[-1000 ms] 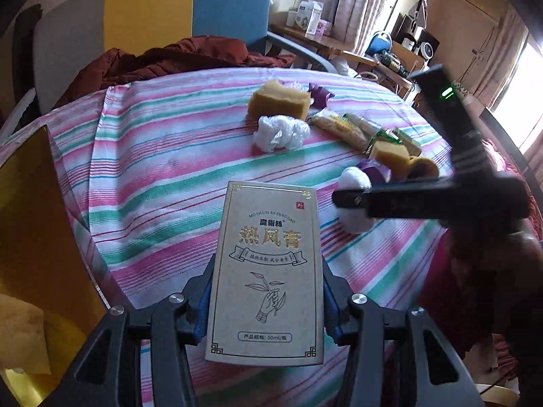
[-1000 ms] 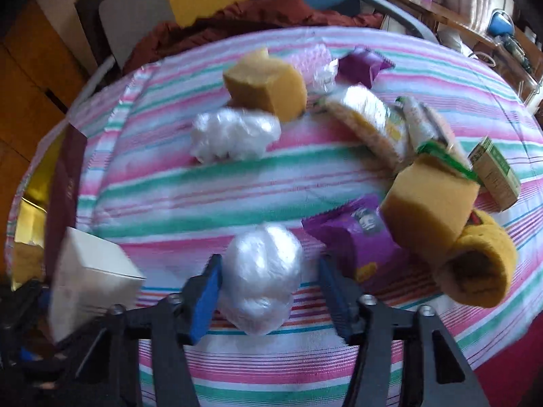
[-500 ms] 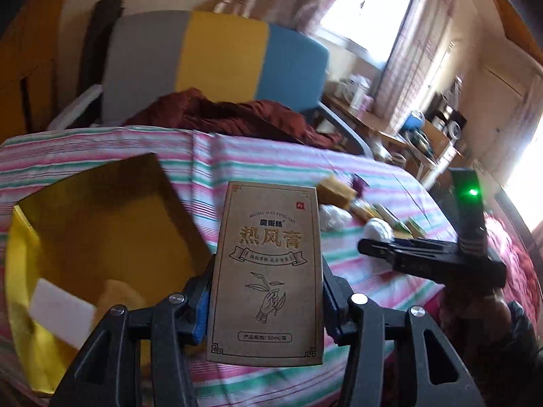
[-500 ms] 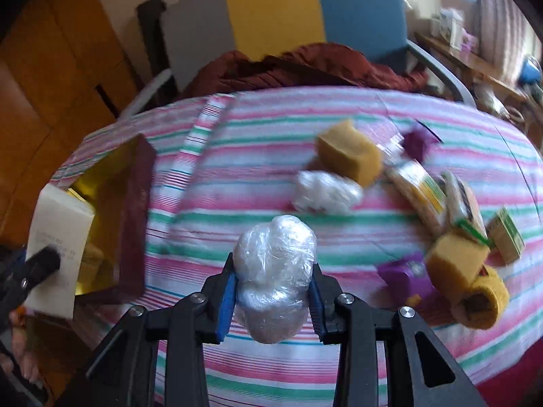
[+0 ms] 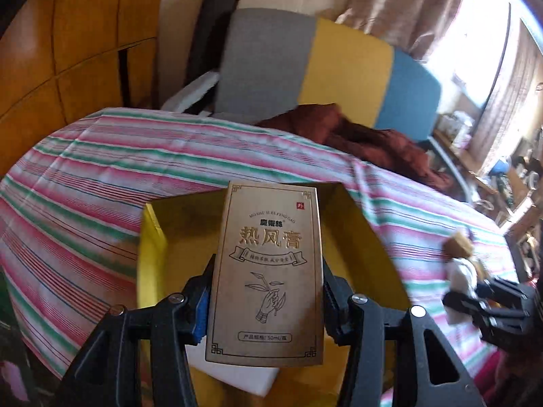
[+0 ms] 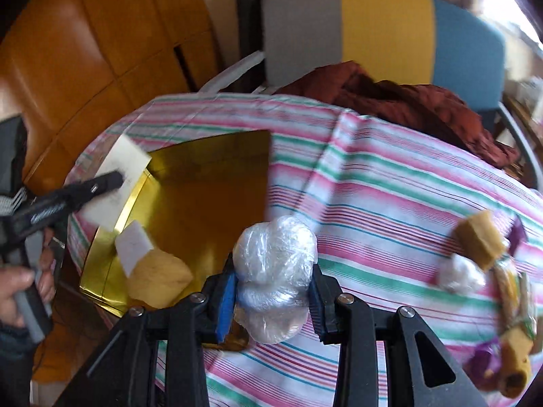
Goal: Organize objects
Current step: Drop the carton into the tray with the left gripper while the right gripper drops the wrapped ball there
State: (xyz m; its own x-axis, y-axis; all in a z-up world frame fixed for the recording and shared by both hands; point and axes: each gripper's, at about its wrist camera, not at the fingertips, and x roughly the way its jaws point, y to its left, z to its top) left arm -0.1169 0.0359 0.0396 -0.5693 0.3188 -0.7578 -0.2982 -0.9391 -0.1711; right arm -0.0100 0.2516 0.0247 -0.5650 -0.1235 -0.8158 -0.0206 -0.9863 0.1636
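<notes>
Striped cloth in pink, green and white covers the desk [image 6: 390, 183]. Nearest in the left wrist view, the left gripper [image 5: 266, 300] has its fingers closed on a tan printed carton [image 5: 269, 271], held upright above the open gold box [image 5: 366, 237]. In the right wrist view, the right gripper [image 6: 271, 296] has its fingers clamped on a clear plastic-wrapped bundle [image 6: 275, 271] at the gold box's near right edge. Inside the box lie a yellow sponge [image 6: 159, 278] and a white block [image 6: 134, 246]. Farther right, sponges and packets [image 6: 482, 257] sit scattered. Beyond the desk stands a grey, yellow and blue chair [image 6: 383, 27].
</notes>
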